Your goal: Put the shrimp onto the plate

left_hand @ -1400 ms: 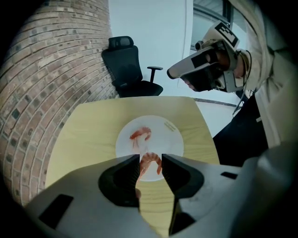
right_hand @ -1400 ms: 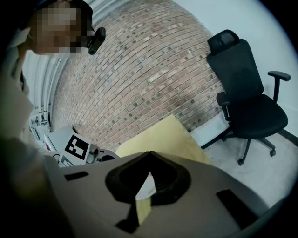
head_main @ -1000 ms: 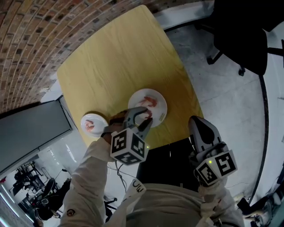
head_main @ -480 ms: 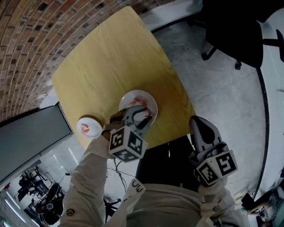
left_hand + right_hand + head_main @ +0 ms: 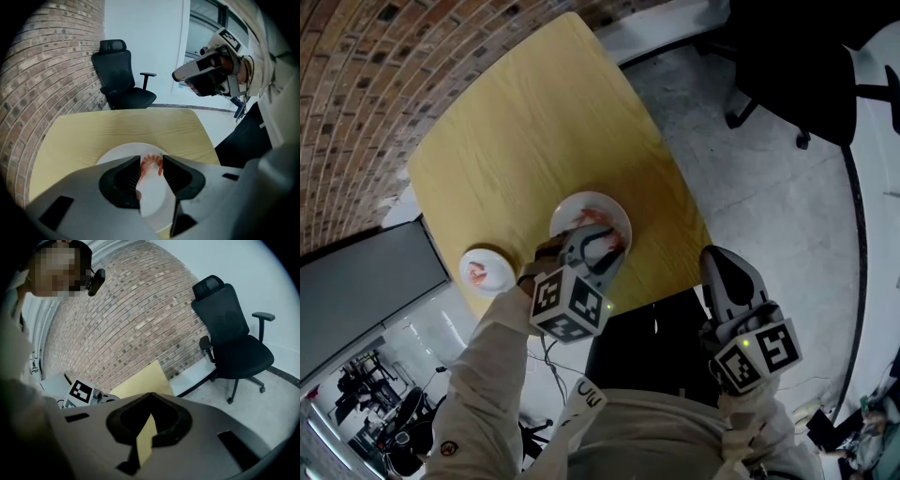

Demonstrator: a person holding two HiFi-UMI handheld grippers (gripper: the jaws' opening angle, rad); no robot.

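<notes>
hovering with the left gripper (image 5: 598, 246) over the white plate (image 5: 117, 157), fingers spread.
showing the shrimp (image 5: 151, 165) lying on that plate at 12 o'clock from the fingertips; holding the right gripper (image 5: 149, 397) fingers pressed together, empty, at the plate's 4 o'clock.

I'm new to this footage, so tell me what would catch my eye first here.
A pink shrimp sits on a white plate by the near edge of the yellow table, framed between the parted tips of the left claw. A smaller plate with something pink on it sits at the table's left corner. The right claw is shut, held off the table by the person's body.
</notes>
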